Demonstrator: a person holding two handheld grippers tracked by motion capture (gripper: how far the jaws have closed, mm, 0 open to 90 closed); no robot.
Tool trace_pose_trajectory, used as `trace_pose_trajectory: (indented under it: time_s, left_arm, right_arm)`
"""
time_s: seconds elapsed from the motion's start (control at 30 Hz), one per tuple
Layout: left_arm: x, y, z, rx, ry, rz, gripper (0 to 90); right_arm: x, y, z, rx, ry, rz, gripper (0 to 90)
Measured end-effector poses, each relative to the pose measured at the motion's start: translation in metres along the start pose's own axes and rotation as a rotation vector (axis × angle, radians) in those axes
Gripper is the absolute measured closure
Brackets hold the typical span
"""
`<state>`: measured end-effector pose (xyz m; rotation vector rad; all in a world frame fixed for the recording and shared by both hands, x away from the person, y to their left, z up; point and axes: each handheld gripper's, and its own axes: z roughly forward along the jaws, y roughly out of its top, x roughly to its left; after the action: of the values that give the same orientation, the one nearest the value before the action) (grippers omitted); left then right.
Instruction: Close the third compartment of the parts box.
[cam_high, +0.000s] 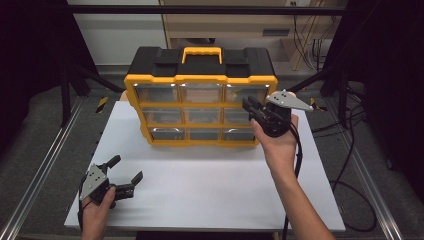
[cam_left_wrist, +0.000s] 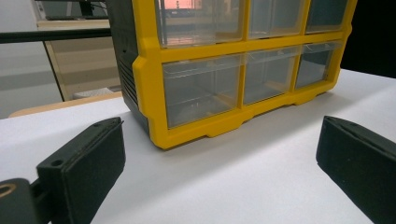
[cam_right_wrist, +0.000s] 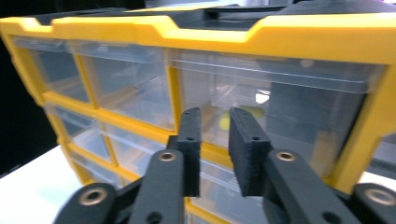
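A: Two grippers are seen from above. The left gripper (cam_high: 125, 171), spread wide, is held near the tabletop's (cam_high: 210, 195) front left corner; the right gripper (cam_high: 250, 106) is raised to the organizer's (cam_high: 200, 100) right drawers, at the far edge.

B: In the left gripper view, nothing is held between the spread jaws.

A: In the right gripper view, the jaws are nearly together, empty, aimed at a clear drawer (cam_right_wrist: 280, 112), probably for its pull.
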<state>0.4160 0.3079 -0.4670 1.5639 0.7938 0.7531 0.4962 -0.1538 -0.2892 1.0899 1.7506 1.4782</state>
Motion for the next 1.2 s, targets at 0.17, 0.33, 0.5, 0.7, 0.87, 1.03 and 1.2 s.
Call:
trace_pose_trajectory:
  time_s: [0.17,0.33,0.5,0.7,0.87,1.03,1.2]
  left_arm:
    - [0.000,0.000,0.000,-0.001,0.001,-0.004,1.0]
    - [0.000,0.000,0.000,0.000,0.000,0.000,1.0]
    - [0.000,0.000,-0.001,-0.001,0.000,0.000,1.0]
    - [0.001,0.001,-0.002,-0.008,0.005,-0.005,1.0]
    - [0.000,0.001,-0.001,-0.008,0.003,0.002,0.8]
    - [0.001,0.001,-0.002,-0.009,0.002,0.001,0.8]
    - [0.001,0.001,-0.002,-0.008,0.001,0.002,0.7]
  right_arm:
    - [0.004,0.000,-0.004,-0.011,0.037,-0.019,60.0]
    - [0.010,0.002,-0.009,-0.048,0.073,-0.038,43.1]
    - [0.013,0.004,-0.010,-0.068,0.097,-0.070,32.8]
    - [0.015,0.010,-0.011,-0.087,0.112,-0.074,20.5]
    - [0.015,0.013,-0.014,-0.108,0.115,-0.083,8.3]
    - [0.011,0.015,-0.018,-0.111,0.111,-0.084,7.0]
    - [0.005,0.015,-0.020,-0.115,0.106,-0.080,6.8]
